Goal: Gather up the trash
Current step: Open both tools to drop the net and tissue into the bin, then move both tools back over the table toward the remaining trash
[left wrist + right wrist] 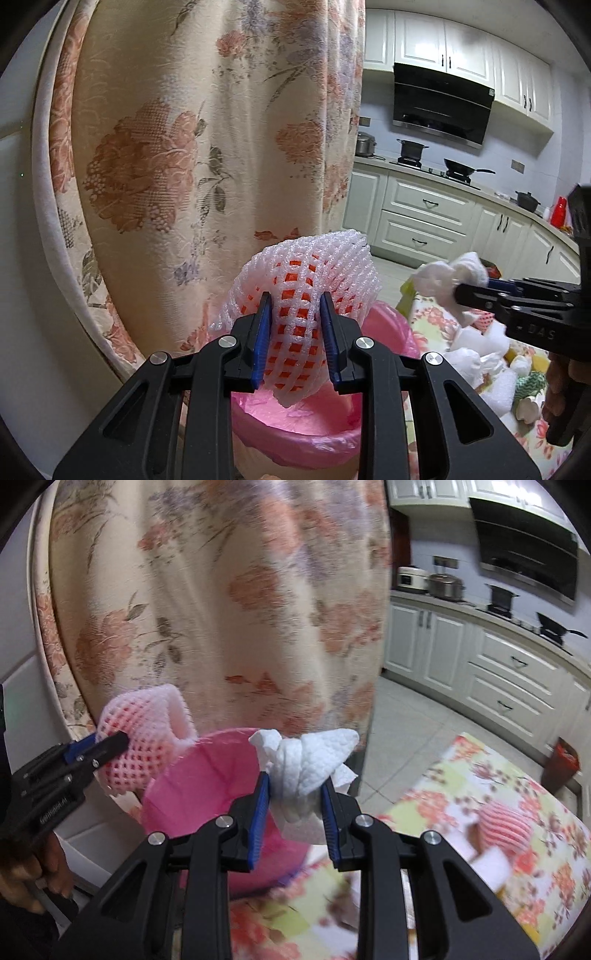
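Both loads over the bin

My left gripper [295, 336] clamps the white foam fruit net [306, 291], my right gripper [295, 816] the crumpled white paper towel [306, 764]; I should release squarely above the pink-lined bin [295, 432].

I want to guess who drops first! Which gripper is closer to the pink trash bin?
Left. The left gripper holds the foam net right above the pink trash bin. The right gripper holds the crumpled tissue off beside the rim, nearer the table.
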A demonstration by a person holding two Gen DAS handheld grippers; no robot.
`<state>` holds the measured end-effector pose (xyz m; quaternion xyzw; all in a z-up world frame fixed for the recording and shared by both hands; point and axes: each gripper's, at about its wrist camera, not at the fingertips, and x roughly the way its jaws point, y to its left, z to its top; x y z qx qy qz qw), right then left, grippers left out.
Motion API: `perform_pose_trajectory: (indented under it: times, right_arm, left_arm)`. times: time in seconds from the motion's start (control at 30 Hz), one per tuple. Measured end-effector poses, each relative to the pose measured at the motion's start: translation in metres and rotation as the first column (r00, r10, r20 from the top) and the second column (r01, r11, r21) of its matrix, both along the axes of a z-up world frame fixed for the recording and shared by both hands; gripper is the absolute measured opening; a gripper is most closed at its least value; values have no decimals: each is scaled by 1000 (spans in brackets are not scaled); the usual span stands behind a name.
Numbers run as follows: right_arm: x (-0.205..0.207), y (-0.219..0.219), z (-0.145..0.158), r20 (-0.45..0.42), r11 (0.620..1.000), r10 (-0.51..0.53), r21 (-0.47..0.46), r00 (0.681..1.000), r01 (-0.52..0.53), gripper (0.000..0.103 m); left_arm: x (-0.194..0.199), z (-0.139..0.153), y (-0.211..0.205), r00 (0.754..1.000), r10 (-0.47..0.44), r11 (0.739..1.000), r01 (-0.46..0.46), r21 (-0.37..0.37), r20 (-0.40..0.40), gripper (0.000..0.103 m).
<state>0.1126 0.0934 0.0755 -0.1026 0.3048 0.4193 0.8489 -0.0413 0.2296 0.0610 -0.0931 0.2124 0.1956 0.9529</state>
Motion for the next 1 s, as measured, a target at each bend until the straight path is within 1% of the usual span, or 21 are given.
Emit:
perform_pose_trajectory:
  times: [0.13,0.17,0.2,0.23,0.27,0.3,0.33,0.47,0.67,0.87,1.0]
  right_arm:
    - [4,24,-2,-32,998,58,15,998,-58,31]
    - [4,27,-3,-38,998,68,17,997,-67,35]
    - [5,30,-4,-42,997,72,17,997,-72,41]
    - [7,33,-5,-45,997,75,17,996,-74,45]
    - [8,36,-6,-50,997,76,18,996,-75,51]
    - [9,36,-7,-52,997,79,20,996,-78,55]
    - [9,37,-7,-52,997,80,21,995,-79,56]
    - [13,30,-9,-51,999,53,15,997,-52,56]
    - [15,-5,-10,-45,1000,-14,18,999,15,60]
    - [8,-61,-12,-25,993,-117,13,993,117,64]
    - [6,-108,-17,-24,980,-199,5,980,199,65]
  left_arm:
    - [0,-1,4,1000,2,1000,-2,-7,-1,26]
    - [0,-1,4,1000,3,1000,-3,-10,0,34]
    - [-1,-2,5,1000,0,1000,0,-19,2,40]
    - [0,-2,7,1000,-1,1000,1,-21,4,53]
    - [0,-1,7,1000,1,1000,-1,-19,6,61]
    - [-1,-2,8,1000,2,1000,-2,-20,9,65]
    - [-2,-2,9,1000,2,1000,-2,-24,10,68]
    - [-5,-2,9,1000,3,1000,-3,-25,7,70]
    - [-5,-1,1,1000,-17,999,17,-36,11,76]
    - [2,0,-28,997,-72,997,72,-27,-1,77]
    - [11,0,-55,992,-123,992,123,-16,-9,80]
